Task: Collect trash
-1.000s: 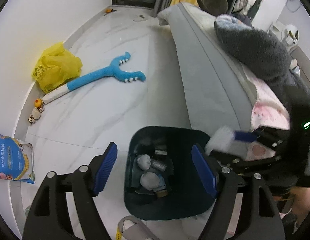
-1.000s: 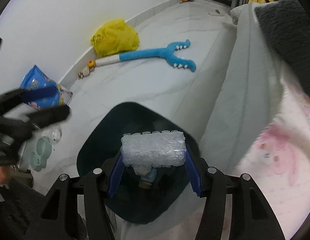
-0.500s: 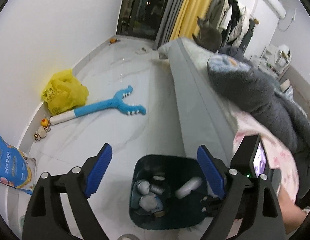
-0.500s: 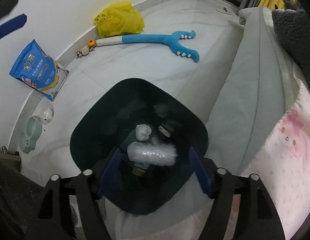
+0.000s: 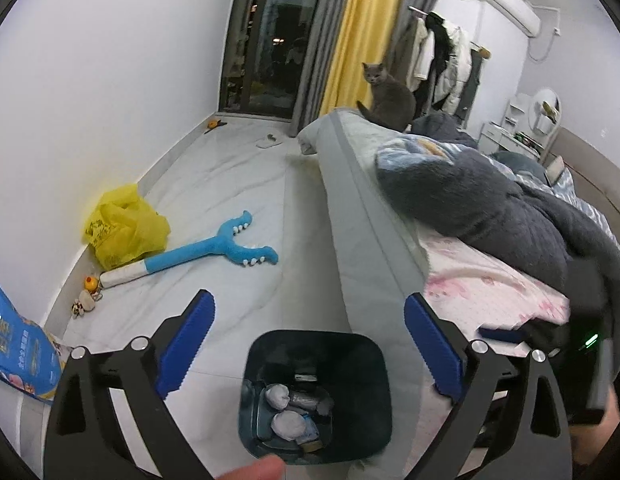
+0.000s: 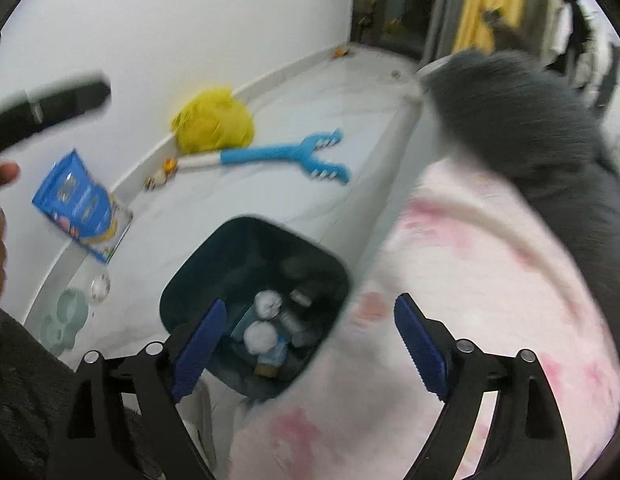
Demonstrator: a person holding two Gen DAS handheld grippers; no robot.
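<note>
The bed [image 5: 349,184] is the largest thing: a smooth grey quilted side, a pink printed sheet [image 5: 481,280] and a fluffy dark grey blanket [image 5: 489,208]. Against its side, on the glossy white marble-look floor [image 5: 230,184], stands the bin [image 5: 373,376], a dark teal plastic tub with rounded square corners. Inside lies the trash [image 5: 288,426]: crumpled whitish wads and small bottles, heaped at the bottom. A long blue plush toy [image 5: 214,248] with a forked end lies beside a crinkled yellow plastic bag [image 5: 122,228]. The left tool [image 5: 306,348] and right tool [image 6: 306,344] have both just been opening; their ribbed blue pads stand wide apart, nothing between them.
</note>
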